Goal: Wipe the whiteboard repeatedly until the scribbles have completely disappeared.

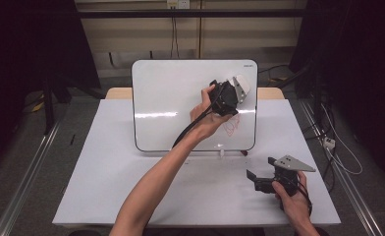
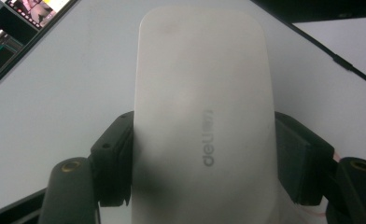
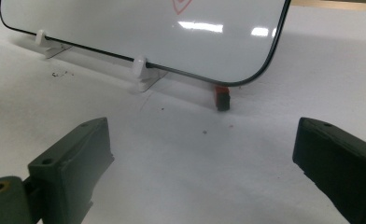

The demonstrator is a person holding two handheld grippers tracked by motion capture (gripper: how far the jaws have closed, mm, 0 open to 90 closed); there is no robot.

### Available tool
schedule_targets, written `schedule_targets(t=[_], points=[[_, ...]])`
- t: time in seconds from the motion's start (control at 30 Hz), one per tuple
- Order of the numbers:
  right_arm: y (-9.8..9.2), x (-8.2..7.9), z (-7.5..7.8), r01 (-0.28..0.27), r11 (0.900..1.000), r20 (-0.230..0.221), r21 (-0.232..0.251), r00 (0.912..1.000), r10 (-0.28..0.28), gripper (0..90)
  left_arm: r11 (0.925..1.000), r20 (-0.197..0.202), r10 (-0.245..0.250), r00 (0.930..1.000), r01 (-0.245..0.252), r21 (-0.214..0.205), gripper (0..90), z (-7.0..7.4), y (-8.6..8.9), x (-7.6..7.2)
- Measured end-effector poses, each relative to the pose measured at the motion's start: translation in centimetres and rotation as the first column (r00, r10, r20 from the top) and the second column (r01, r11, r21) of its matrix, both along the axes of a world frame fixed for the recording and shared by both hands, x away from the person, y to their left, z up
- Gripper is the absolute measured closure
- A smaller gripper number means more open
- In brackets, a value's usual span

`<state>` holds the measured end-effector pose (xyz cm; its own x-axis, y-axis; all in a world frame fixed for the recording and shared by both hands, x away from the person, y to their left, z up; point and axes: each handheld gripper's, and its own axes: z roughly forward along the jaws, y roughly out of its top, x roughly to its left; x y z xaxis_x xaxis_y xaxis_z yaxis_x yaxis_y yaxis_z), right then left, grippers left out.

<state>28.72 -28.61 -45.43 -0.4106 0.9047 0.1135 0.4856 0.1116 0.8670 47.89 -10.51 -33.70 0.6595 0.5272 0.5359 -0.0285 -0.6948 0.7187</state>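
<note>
Now my left gripper [image 1: 235,91], raised at the whiteboard [image 1: 171,93], clamps the eraser [image 2: 202,116]; my right gripper [image 3: 202,177] rests wide open, empty.

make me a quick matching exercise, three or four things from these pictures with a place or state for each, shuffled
Things:
1. left tool
2. right tool
3. whiteboard
4. red drawing

States or places:
A. propped upright on white clips
B. open, low over the table
C. shut on the white eraser
D. on the board's lower right part

Pairs: 1-C, 2-B, 3-A, 4-D
</note>
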Motion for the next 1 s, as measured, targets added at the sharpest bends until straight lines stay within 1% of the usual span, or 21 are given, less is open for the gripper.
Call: schedule_targets(t=[0.03, 0.1, 0.13, 0.3, 0.37, 0.4, 0.43, 0.57, 0.63, 0.73, 0.8, 0.87, 1.0], points=[[0.0, 0.0, 0.0, -0.002, 1.0, 0.001, -0.001, 1.0, 0.002, 4.0, 1.0, -0.003, -0.002, 1.0, 0.002, -0.001, 30.8, -0.1, -0.1, -0.1], [0.0, 0.0, 0.0, -0.004, 1.0, 0.003, -0.005, 1.0, 0.004, 4.1, 0.9999, 0.005, -0.011, 0.9999, 0.011, 0.011, 30.9, -0.5, -0.2, -0.3], [0.1, 0.0, 0.0, -0.003, 1.0, 0.001, -0.004, 1.0, 0.003, 4.0, 0.9999, 0.003, -0.015, 0.9999, 0.015, 0.006, 30.9, -0.7, -0.2, -0.4], [0.1, 0.0, 0.0, -0.004, 1.0, 0.001, -0.002, 1.0, 0.004, 4.1, 0.9993, 0.004, -0.035, 0.9994, 0.035, 0.012, 30.8, -1.6, -0.4, -1.1], [0.2, 0.0, 0.0, -0.005, 1.0, 0.0, -0.002, 1.0, 0.005, 4.1, 0.9993, 0.014, -0.036, 0.9992, 0.036, 0.011, 30.8, -1.8, -0.5, -1.3], [0.2, 0.0, 0.0, -0.005, 1.0, 0.0, -0.003, 1.0, 0.005, 4.0, 0.999, 0.003, -0.041, 0.9991, 0.041, 0.015, 30.8, -1.8, -0.5, -1.4], [0.2, 0.0, 0.0, -0.005, 1.0, 0.001, -0.002, 1.0, 0.005, 4.1, 0.9982, 0.0, -0.05, 0.9987, 0.05, 0.032, 30.8, -2.0, -0.6, -1.5], [0.2, 0.1, 0.0, -0.005, 1.0, 0.0, -0.002, 1.0, 0.005, 4.1, 0.9954, 0.006, -0.083, 0.9965, 0.083, 0.049, 30.8, -3.1, -0.8, -2.4], [0.2, 0.0, 0.0, -0.005, 1.0, 0.001, -0.004, 1.0, 0.005, 4.1, 0.9945, 0.004, -0.091, 0.9958, 0.091, 0.051, 30.8, -3.5, -0.7, -2.8], [0.2, 0.0, 0.0, -0.006, 1.0, 0.002, -0.004, 1.0, 0.006, 4.1, 0.992, 0.001, -0.106, 0.9944, 0.105, 0.07, 30.8, -4.5, -0.5, -3.6], [0.2, 0.0, 0.0, -0.005, 1.0, 0.002, -0.004, 1.0, 0.005, 4.0, 0.9906, -0.004, -0.12, 0.9927, 0.12, 0.065, 30.8, -5.2, -0.3, -4.1], [0.2, 0.0, 0.0, -0.004, 1.0, 0.002, -0.005, 1.0, 0.004, 4.0, 0.9904, -0.005, -0.12, 0.9928, 0.12, 0.068, 30.7, -5.7, -0.1, -4.6], [0.2, 0.0, 0.1, -0.007, 1.0, 0.002, -0.005, 1.0, 0.007, 4.1, 0.9869, -0.01, -0.137, 0.9905, 0.137, 0.084, 30.7, -6.4, 0.5, -5.4]])
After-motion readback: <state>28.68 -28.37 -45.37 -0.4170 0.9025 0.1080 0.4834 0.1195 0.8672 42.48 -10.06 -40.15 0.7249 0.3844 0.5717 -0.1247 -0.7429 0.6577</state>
